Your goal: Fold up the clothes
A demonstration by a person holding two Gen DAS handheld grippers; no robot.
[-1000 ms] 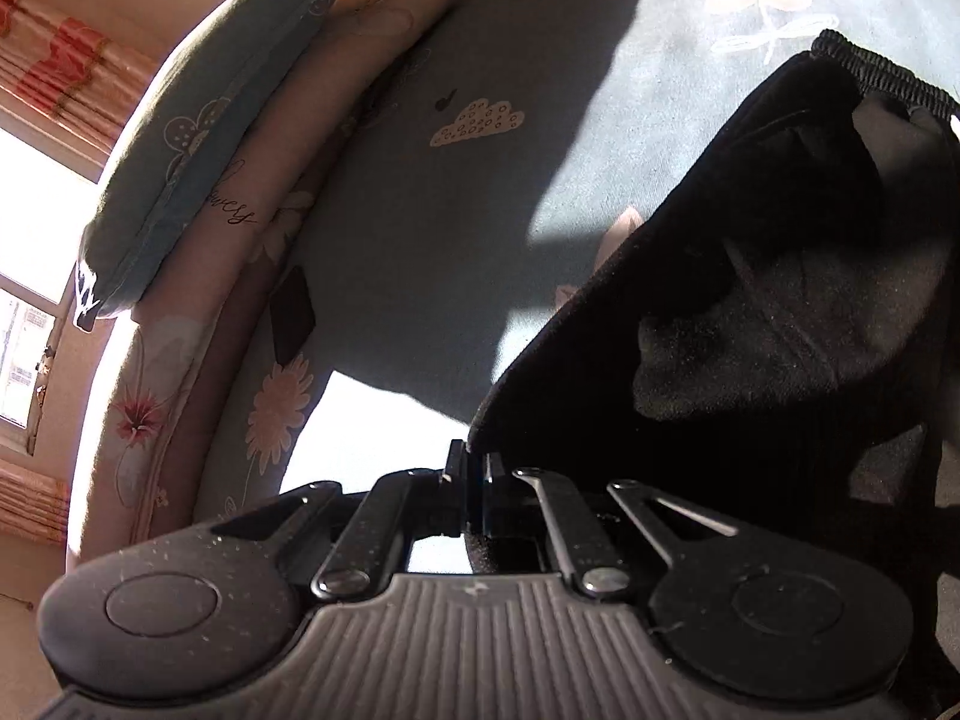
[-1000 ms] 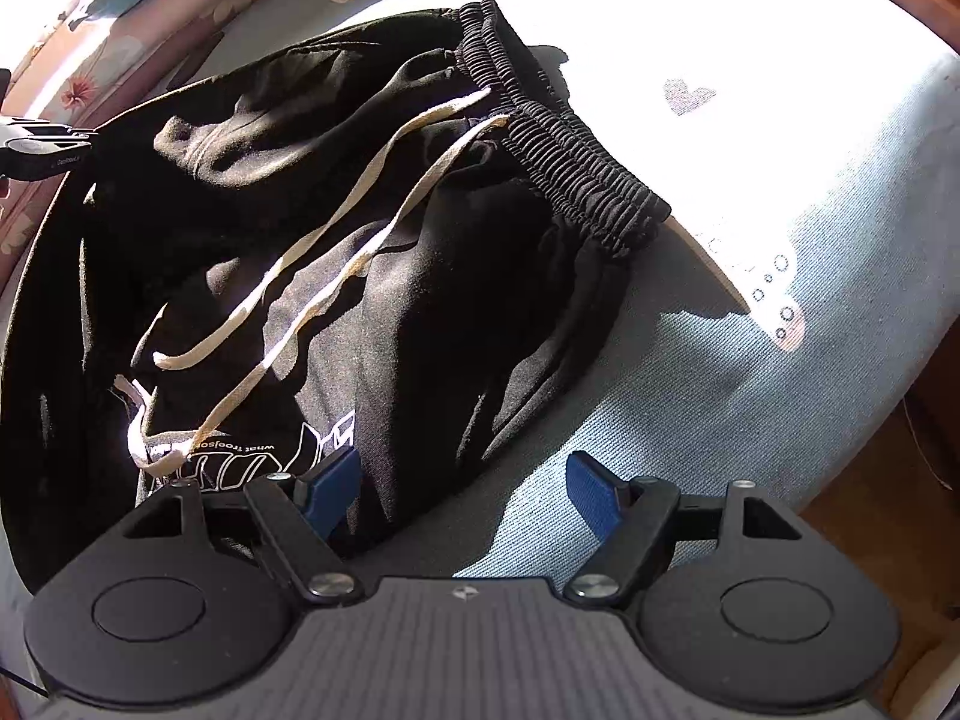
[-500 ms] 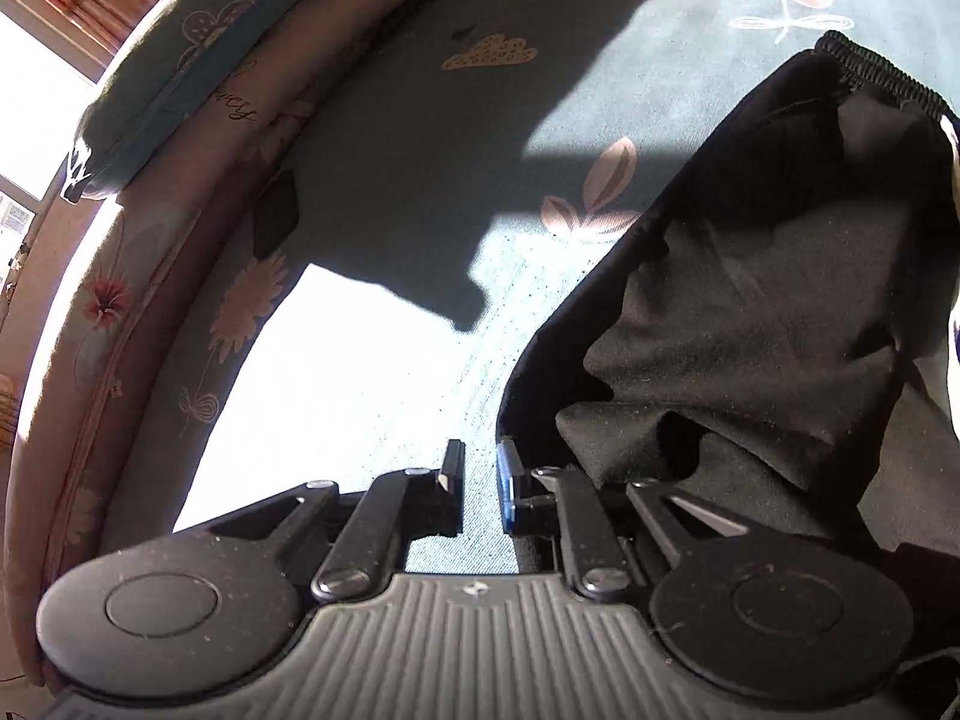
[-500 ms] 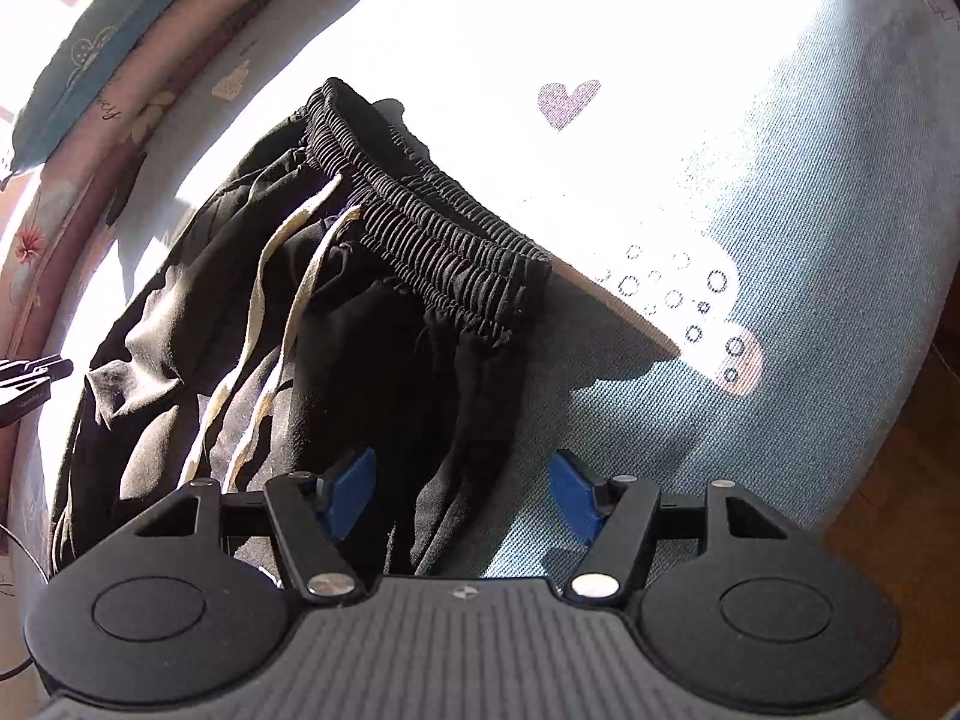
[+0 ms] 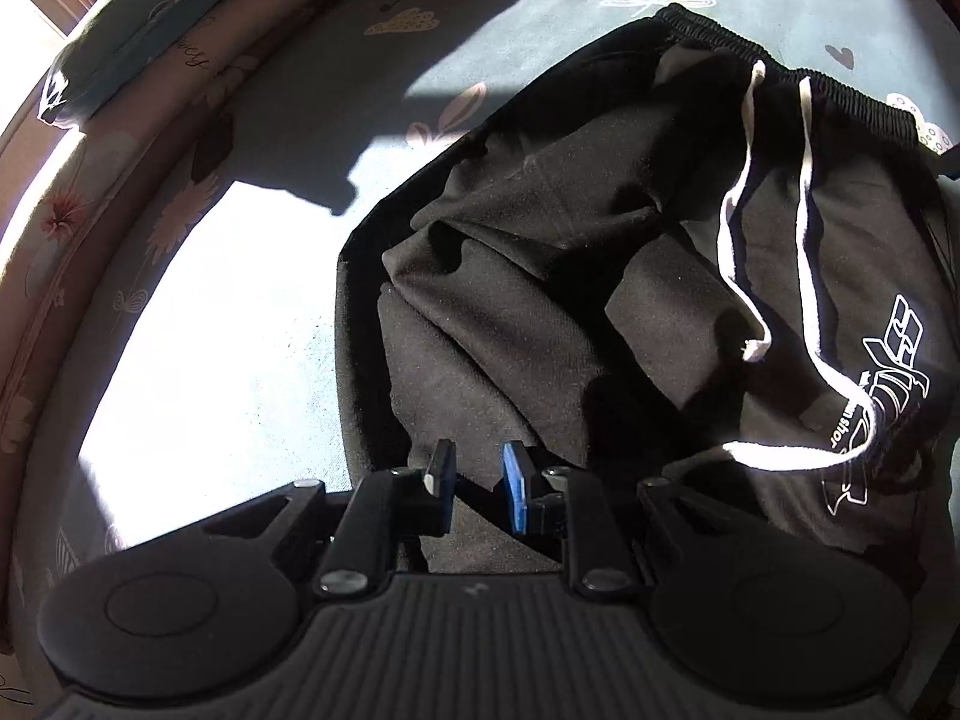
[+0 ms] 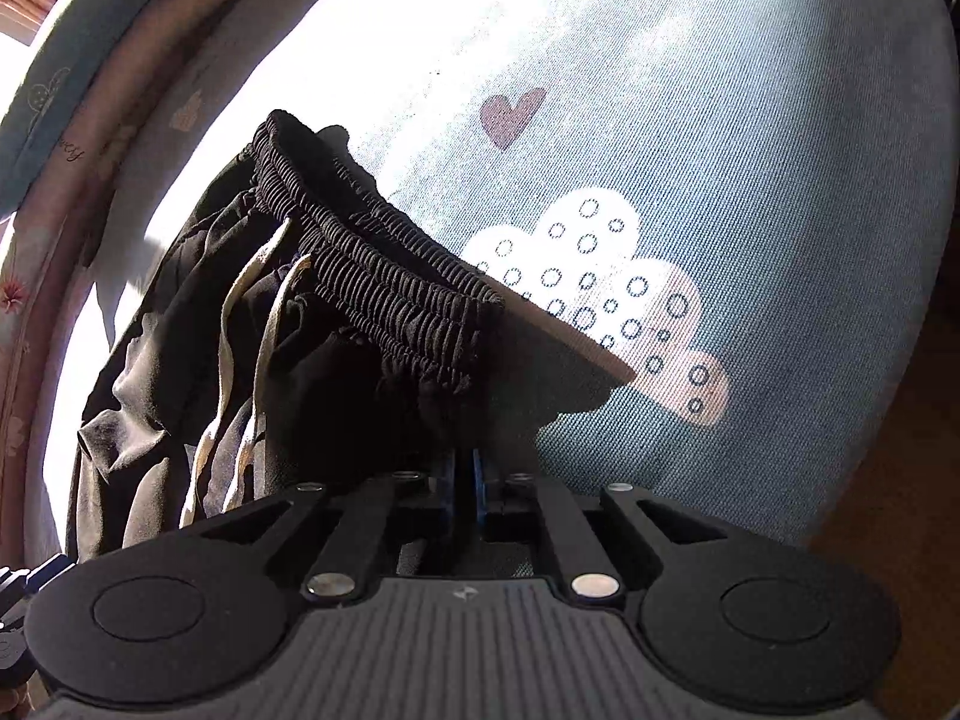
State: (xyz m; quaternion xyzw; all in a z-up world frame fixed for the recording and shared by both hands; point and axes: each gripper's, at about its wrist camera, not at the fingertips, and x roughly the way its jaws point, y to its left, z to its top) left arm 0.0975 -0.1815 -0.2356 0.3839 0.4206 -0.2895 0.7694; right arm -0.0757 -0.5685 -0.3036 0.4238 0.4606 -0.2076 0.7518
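My right gripper (image 6: 461, 480) pinches the black shorts (image 6: 336, 360) below the waistband (image 6: 372, 264) to fold them; my left gripper (image 5: 477, 480) stands parted, holding nothing.

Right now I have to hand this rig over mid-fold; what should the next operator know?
Left gripper: open, holding nothing, hovering at the hem edge of the black shorts.
Right gripper: pads nearly together at the shorts' side edge below the elastic waistband; cloth looks pinched, but the grip itself is in shadow.
The shorts lie rumpled on the blue patterned bedsheet, white drawstrings loose across the front, pillows at the far edge.
Done: nothing folded yet.
Left: flatten the shorts, tuck the drawstrings in, then fold.
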